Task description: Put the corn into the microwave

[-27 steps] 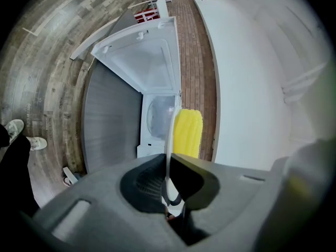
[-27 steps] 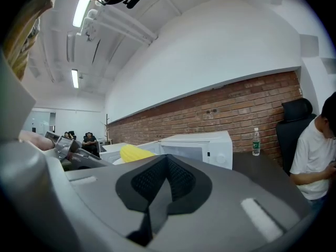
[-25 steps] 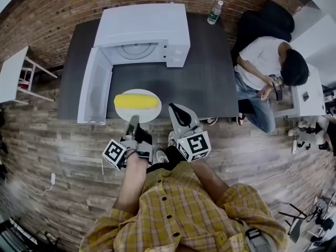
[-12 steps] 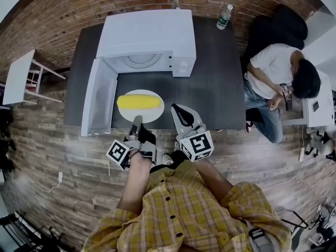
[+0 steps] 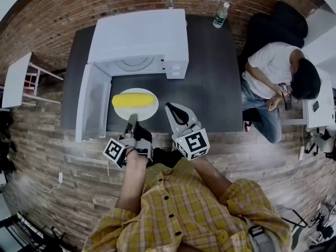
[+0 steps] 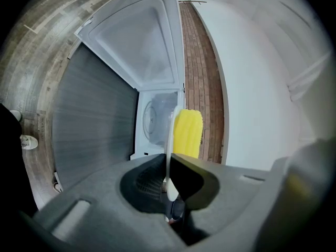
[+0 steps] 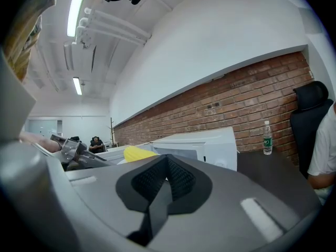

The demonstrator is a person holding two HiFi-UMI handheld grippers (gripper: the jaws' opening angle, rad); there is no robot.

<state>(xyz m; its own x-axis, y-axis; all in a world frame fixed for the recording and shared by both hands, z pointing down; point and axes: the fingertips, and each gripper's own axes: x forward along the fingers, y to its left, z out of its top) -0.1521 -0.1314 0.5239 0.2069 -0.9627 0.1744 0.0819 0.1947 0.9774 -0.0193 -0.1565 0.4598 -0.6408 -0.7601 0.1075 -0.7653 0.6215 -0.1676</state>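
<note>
Head view looks straight down on the white microwave at the back of the dark table, its door swung open to the left. Just in front of the opening the yellow corn lies on a white plate. The left gripper reaches the plate's near rim, and the right gripper hangs just beside it on the right, apart from the plate. From up there I can't really say whether the plate rests on the table or is lifted off it.

Left gripper view settles what the overhead one leaves vague. Its jaws are pinching the thin rim of the plate, with the corn just past them and the open microwave beyond.

Right gripper view shows its jaws pressed together with nothing between them. It also shows a water bottle standing near the brick wall, to the right of the microwave.

A person in a white shirt sits off the table's right end.
</note>
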